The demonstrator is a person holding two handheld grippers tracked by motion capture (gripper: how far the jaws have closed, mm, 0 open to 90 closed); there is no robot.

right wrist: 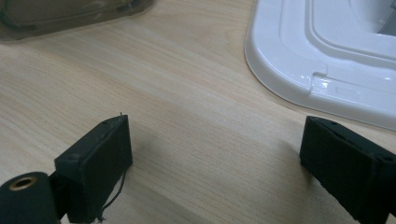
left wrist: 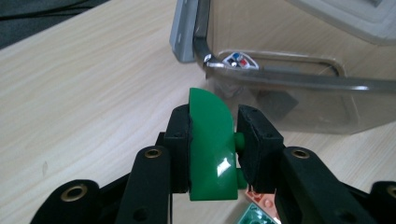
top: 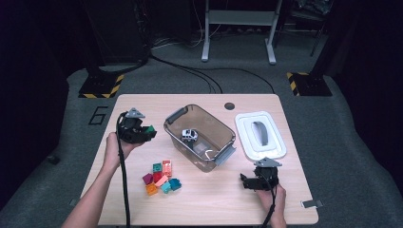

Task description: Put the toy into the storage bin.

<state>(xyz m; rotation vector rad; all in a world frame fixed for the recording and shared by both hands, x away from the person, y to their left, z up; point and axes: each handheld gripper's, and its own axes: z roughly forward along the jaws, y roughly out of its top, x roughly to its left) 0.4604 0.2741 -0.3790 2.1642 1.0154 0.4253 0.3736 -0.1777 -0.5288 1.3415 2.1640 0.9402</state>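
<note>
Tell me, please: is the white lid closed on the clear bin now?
No, the white lid lies flat on the table, beside the open clear bin.

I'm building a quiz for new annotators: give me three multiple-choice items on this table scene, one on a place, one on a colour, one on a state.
1. Where is the toy car?
A. inside the clear bin
B. on the white lid
C. among the loose blocks

2. What colour is the block in the left hand-held gripper?
A. red
B. green
C. orange

3. How are the right hand-held gripper jaws?
A. shut on a block
B. shut on the lid
C. open, with nothing between them

Answers:
1. A, the car sits on the bin's floor.
2. B, a green piece is clamped between the pads.
3. C, bare table shows between the jaws.
</note>
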